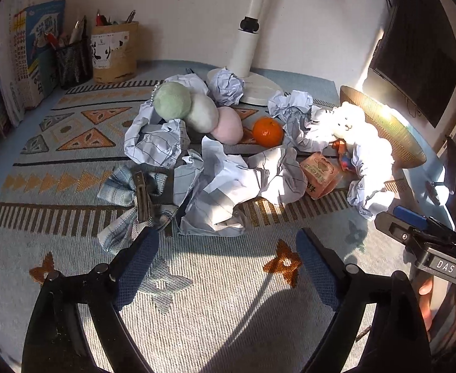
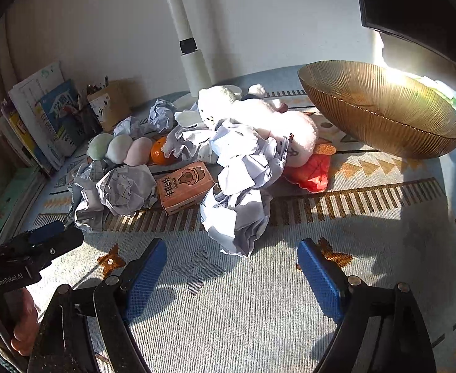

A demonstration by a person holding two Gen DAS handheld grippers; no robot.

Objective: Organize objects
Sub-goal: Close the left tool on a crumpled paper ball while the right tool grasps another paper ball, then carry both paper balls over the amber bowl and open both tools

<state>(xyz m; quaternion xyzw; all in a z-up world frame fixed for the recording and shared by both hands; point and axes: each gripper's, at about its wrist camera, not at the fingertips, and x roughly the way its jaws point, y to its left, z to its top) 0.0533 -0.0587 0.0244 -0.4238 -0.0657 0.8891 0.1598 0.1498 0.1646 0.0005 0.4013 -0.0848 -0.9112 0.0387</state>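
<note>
Your gold bowl (image 2: 380,118) sits far right on the patterned surface (image 2: 259,310), tipped with its opening toward the clutter; nothing shows inside it. Far left, a mesh pen cup (image 1: 72,62) and a tan holder (image 1: 114,52) stand upright with pens in them, beside leaning books (image 1: 25,56).

The pile lies mid-surface: crumpled papers (image 1: 228,183), an orange (image 1: 267,131), a white plush bear (image 2: 259,115) and an orange box (image 2: 184,186) lying flat, its long axis running left to right and slightly away. The three-ball plush (image 1: 196,113) runs in a line from far left to near right, ending beside the orange.

Your left claw (image 1: 226,267) and right claw (image 2: 232,276) both hang spread wide over bare surface near the pile, gripping nothing.
</note>
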